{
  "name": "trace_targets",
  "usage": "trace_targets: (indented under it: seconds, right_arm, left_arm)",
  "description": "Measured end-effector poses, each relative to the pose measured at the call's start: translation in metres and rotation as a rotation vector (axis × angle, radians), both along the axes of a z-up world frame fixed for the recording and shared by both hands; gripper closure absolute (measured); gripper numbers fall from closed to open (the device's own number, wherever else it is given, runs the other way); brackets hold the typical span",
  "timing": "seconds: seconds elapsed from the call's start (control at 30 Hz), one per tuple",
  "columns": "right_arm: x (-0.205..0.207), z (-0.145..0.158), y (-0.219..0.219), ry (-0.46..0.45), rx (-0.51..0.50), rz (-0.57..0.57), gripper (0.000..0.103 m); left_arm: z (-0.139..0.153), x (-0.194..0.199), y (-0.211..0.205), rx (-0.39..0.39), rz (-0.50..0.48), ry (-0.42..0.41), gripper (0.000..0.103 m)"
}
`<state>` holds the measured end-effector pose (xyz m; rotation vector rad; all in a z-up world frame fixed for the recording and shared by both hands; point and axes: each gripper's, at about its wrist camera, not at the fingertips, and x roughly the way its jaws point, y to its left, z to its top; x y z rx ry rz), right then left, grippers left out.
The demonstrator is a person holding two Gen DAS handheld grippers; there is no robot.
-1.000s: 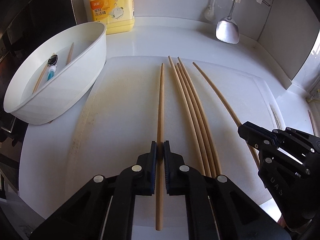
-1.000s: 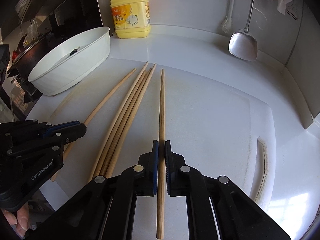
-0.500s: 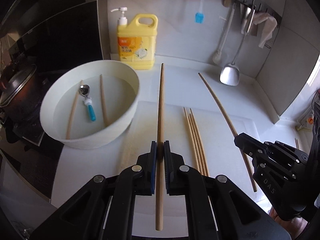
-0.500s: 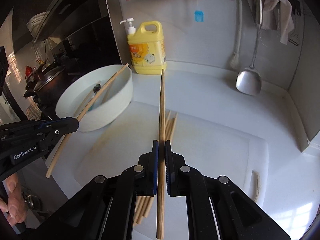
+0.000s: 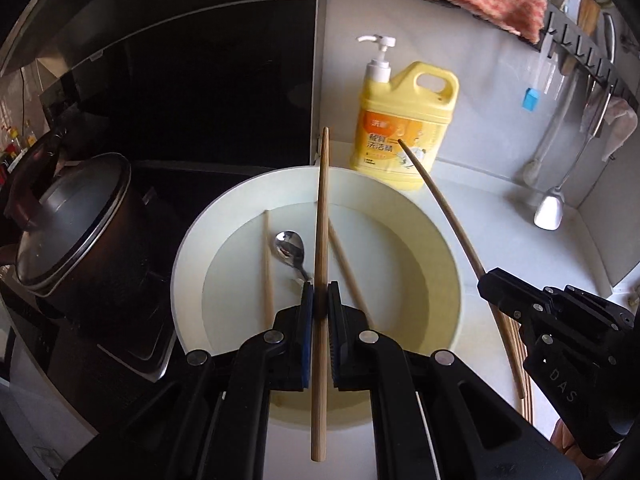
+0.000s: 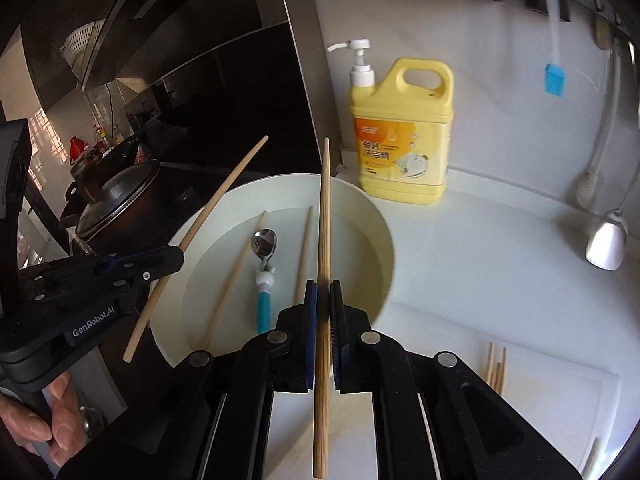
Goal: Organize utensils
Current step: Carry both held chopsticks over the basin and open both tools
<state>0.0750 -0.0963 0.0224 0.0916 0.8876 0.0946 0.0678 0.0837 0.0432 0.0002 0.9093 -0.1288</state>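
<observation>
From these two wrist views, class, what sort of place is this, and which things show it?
Most likely a home kitchen counter: a yellow dish soap jug by the wall, a lidded pot on the stove, and a spatula hanging beside it.

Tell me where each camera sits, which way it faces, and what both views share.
Left wrist: on the left gripper, jaws shut on a chopstick, looking down into the white bowl; the right gripper shows at right.
Right wrist: on the right gripper, jaws shut on another chopstick, facing the same bowl; the left gripper and a hand show at left.
Shared: bowl, spoon, yellow detergent bottle.
</observation>
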Motion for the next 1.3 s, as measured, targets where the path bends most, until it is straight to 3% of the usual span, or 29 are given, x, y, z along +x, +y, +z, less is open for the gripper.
trace_targets:
  seconds: [0.2,0.6,0.8,0.97,1.03,1.17,1.27,1.3]
  right_arm:
    - [0.046,-0.029,0.026,0.078,0.025,-0.015,0.097]
    - [0.079,-0.075,0.043,0.244,0.03,-0.062,0.097]
    - [0.085,-0.087,0.046,0.303,0.019,-0.066,0.096]
    - [0.085,-0.083,0.047,0.294,-0.002,-0.071,0.095]
    - [0.082,-0.076,0.046,0.274,-0.013,-0.077,0.078]
    - [0.072,-0.058,0.039,0.219,-0.041,-0.095,0.075]
    - [0.061,-0.045,0.032,0.181,-0.041,-0.108,0.073]
    - [0.057,-0.042,0.029,0.174,-0.038,-0.111,0.069]
  left_arm:
    - [-0.029,0.039,0.022,-0.005,-0.022,0.07,0.095]
    - [-0.079,0.065,0.037,-0.011,-0.073,0.192,0.095]
    - [-0.091,0.069,0.039,-0.012,-0.082,0.233,0.095]
    - [-0.086,0.069,0.04,0.003,-0.062,0.227,0.095]
    - [-0.081,0.067,0.042,0.002,-0.047,0.218,0.089]
    - [-0.066,0.059,0.051,0.009,0.005,0.166,0.038]
    - [-0.054,0.052,0.056,0.021,0.041,0.134,0.032]
    - [-0.051,0.049,0.057,0.026,0.054,0.131,0.028]
